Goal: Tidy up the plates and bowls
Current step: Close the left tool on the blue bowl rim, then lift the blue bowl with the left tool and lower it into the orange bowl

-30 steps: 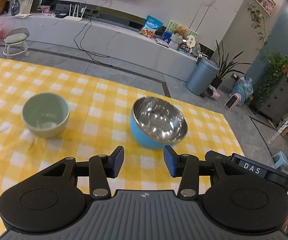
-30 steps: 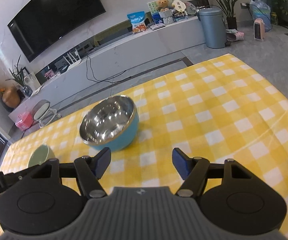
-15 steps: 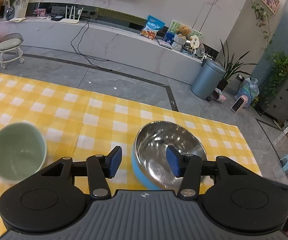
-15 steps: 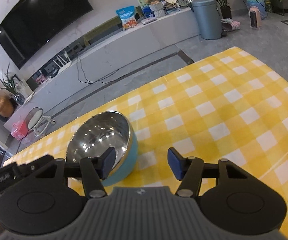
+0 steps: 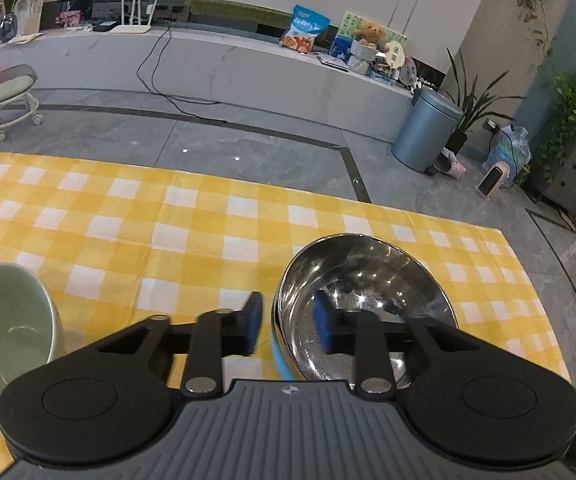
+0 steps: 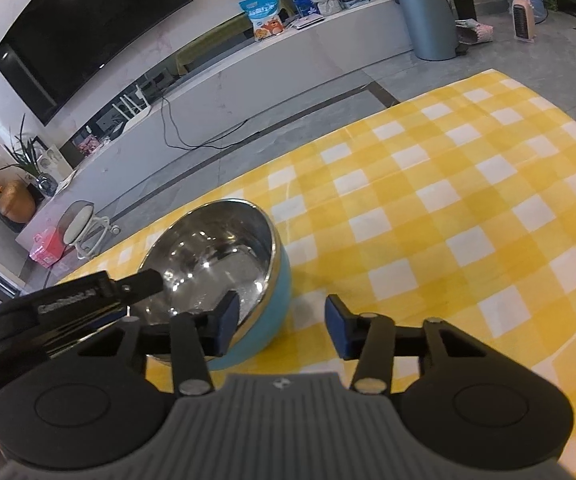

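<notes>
A blue bowl with a shiny steel inside (image 5: 364, 300) stands on the yellow checked tablecloth (image 5: 192, 232). My left gripper (image 5: 288, 326) straddles its near left rim, one pad outside and one inside, with a gap still between pads and rim. The bowl also shows in the right wrist view (image 6: 216, 256). My right gripper (image 6: 280, 324) is open, its left pad inside the bowl's right rim and its right pad outside, over the cloth. A pale green bowl (image 5: 4, 332) stands at the left.
The table's far edge (image 5: 248, 184) runs across the view, with grey floor beyond. The left gripper body (image 6: 48, 312) reaches in from the left in the right wrist view. Bare cloth (image 6: 468, 220) lies to the right of the blue bowl.
Both grippers have moved forward and down to the blue bowl. The left gripper's jaws have narrowed around the rim. The green bowl has slid to the left edge of the view.
</notes>
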Action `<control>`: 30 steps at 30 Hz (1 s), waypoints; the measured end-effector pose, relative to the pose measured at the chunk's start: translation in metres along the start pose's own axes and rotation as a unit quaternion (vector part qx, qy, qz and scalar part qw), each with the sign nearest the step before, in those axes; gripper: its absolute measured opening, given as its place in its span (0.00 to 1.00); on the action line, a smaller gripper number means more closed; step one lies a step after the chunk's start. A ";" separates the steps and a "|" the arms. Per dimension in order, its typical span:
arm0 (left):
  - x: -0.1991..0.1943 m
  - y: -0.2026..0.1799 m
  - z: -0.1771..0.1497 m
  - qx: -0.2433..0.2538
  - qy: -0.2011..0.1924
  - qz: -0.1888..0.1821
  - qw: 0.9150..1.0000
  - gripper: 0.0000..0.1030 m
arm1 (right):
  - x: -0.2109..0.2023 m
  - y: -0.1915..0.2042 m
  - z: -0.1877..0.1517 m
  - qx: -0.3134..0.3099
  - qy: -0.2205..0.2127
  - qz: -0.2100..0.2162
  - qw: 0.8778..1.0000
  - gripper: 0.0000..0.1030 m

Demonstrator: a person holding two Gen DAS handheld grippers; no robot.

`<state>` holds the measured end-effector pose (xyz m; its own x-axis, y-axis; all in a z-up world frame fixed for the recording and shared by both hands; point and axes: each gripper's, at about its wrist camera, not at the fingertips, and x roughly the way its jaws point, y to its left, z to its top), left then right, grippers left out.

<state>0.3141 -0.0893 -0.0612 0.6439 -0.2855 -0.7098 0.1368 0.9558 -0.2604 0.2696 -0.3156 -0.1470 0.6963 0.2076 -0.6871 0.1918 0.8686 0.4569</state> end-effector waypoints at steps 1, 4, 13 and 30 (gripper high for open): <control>-0.001 -0.002 -0.001 0.005 0.001 0.000 1.000 0.20 | -0.001 0.001 -0.001 -0.001 0.001 0.002 1.000 0.34; -0.005 -0.006 -0.002 0.016 -0.003 0.006 1.000 0.13 | 0.001 0.003 -0.001 -0.002 0.008 0.008 1.000 0.22; -0.022 -0.014 -0.008 0.031 0.008 0.027 0.999 0.06 | -0.005 -0.001 -0.004 0.029 0.031 0.004 0.999 0.13; -0.101 -0.023 -0.030 0.001 0.043 0.045 0.998 0.06 | -0.076 0.006 -0.028 0.025 0.067 0.034 0.997 0.10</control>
<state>0.2231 -0.0843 -0.0029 0.5866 -0.2042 -0.7837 0.0834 0.9778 -0.1923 0.1980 -0.3138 -0.1080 0.6109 0.3272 -0.7209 0.1840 0.8270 0.5312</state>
